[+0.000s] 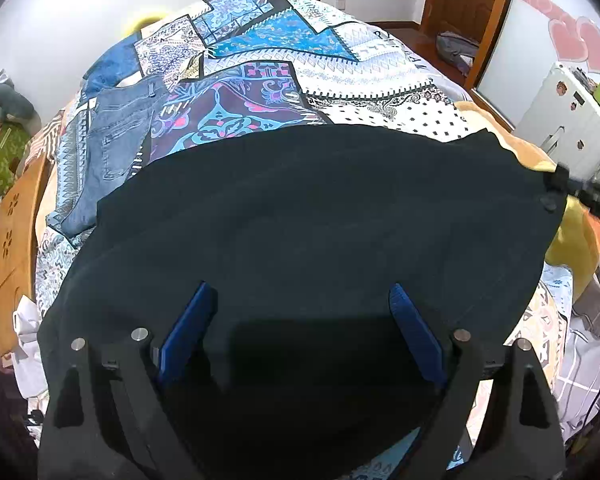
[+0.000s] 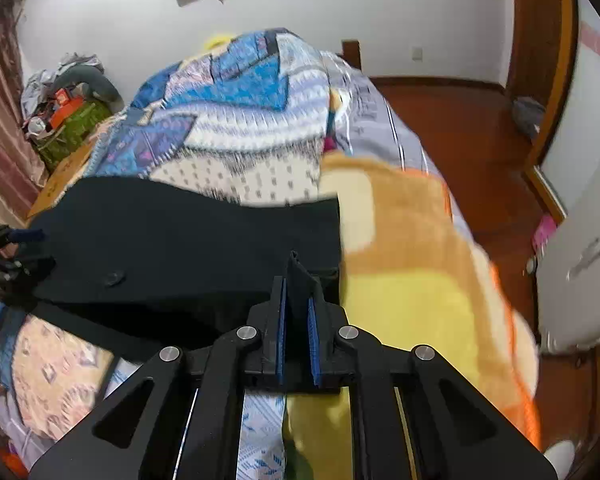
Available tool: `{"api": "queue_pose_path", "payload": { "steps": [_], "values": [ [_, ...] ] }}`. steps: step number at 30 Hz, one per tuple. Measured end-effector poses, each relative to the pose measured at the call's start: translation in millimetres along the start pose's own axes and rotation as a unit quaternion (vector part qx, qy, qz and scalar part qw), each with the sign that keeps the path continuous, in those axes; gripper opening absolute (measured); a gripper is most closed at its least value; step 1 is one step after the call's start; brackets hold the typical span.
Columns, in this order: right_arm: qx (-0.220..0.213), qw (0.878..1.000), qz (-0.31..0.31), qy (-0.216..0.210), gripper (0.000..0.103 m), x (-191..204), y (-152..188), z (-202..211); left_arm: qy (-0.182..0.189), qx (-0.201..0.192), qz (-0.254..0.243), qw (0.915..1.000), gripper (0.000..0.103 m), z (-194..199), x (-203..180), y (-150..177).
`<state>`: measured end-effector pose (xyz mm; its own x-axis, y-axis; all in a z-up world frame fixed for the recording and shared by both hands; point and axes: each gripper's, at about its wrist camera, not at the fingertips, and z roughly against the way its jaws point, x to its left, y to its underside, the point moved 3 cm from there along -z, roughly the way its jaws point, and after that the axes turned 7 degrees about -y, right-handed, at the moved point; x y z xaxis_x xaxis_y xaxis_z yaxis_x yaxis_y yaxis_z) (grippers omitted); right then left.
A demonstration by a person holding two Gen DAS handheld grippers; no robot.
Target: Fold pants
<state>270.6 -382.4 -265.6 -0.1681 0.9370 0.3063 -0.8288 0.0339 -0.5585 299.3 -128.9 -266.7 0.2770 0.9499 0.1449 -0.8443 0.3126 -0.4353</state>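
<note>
Black pants [image 1: 300, 216]: spread broadside across the bed [image 1: 260, 60].
Right tool [image 2: 296, 300]: clamped on the pants' corner.
Left tool [image 1: 300, 320]: spread wide above the pants.

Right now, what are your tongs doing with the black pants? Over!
Left tongs open over black pants. Right tongs shut on the pants' corner. Pants spread flat on patterned quilt. Blue jeans lie beside them, far left.
</note>
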Motion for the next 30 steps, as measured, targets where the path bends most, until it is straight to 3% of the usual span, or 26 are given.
{"api": "queue_pose_path", "payload": {
  "steps": [6,11,15,19,24,30],
  "values": [
    [0.012,1.0,-0.02,0.011,0.012,-5.5,20.3,-2.7,0.008,-0.006,0.009,0.9999,0.091,0.6,0.8,1.5],
    [0.022,0.998,-0.024,0.056,0.032,-7.8,28.9,7.2,0.038,-0.016,0.033,0.9986,0.091,7.9,8.1,3.3],
    [0.014,0.998,-0.003,0.058,0.032,5.8,23.0,23.3,0.042,-0.034,0.057,0.9969,0.091,18.6,25.8,4.5],
    [-0.006,0.998,0.036,0.048,0.033,39.2,-0.1,35.6,0.03,-0.063,0.092,0.9933,0.091,38.3,64.8,7.1],
    [-0.047,0.994,0.098,0.015,0.04,101.6,-39.1,39.3,-0.025,-0.093,0.143,0.985,0.091,57.5,138.2,19.6],
    [-0.061,0.981,0.177,-0.049,0.043,192.8,-81.7,11.9,-0.075,-0.08,0.209,0.9718,0.091,54.4,233.8,51.7]
  ]
}}
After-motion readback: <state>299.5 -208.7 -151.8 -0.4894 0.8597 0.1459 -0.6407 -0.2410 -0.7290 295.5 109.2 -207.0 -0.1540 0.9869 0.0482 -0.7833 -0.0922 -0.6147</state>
